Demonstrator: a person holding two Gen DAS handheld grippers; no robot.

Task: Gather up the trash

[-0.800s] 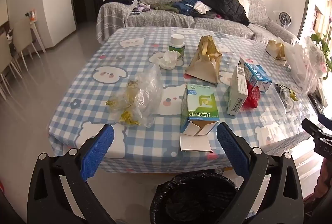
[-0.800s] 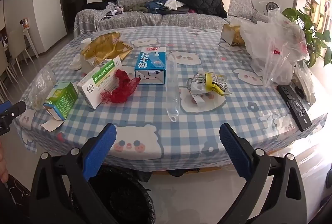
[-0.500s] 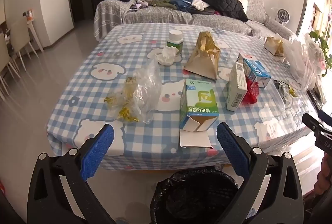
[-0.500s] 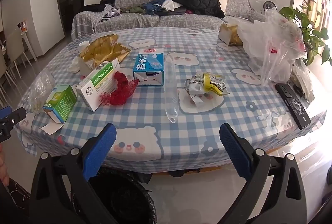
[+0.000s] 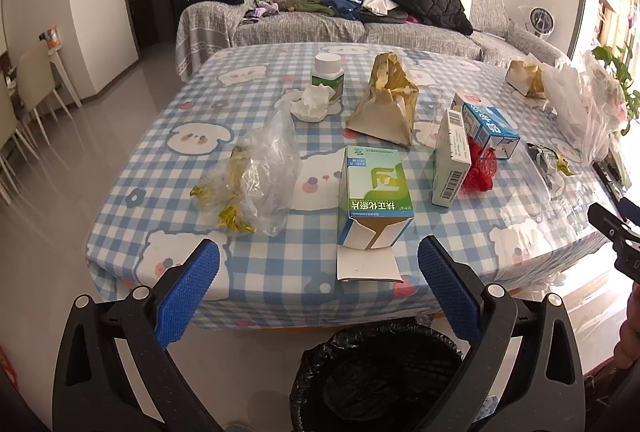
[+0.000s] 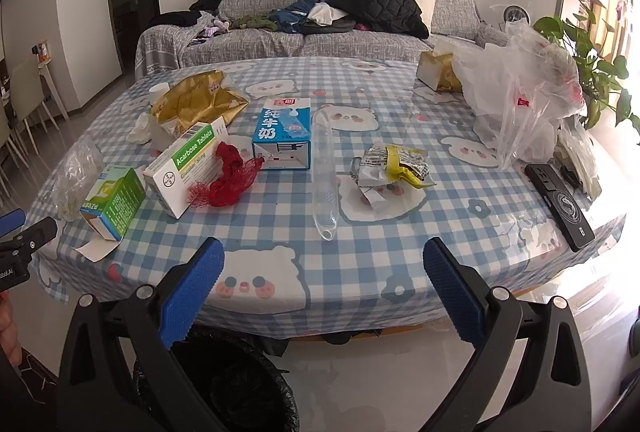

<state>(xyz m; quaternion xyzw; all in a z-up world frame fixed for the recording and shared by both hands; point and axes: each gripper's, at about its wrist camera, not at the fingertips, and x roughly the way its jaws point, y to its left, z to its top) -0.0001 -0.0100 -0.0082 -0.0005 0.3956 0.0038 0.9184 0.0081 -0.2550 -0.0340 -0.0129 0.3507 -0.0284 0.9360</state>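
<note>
Blue-white checked tablecloth table (image 5: 280, 272) fills frame centre, grey sofa (image 5: 360, 27) behind. Black-lined bin (image 5: 376, 376) bottom centre, contents indiscernible. Your left gripper (image 5: 319, 288) and right gripper (image 6: 323, 286): jaws apart, empty.

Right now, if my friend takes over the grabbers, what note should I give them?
Left gripper: jaws wide open, holding nothing, hanging short of the table's near edge.
Right gripper: the same, open with nothing in it.
Black-lined bin: on the floor below the near edge.
Trash all on the table: green box with an open flap nearest the left gripper, clear bag of wrappers, white box, red net, blue milk carton, gold bag, crumpled wrapper.
Done: nothing visibly collected.
Left: pick each piece, drop it in the bin.
</note>
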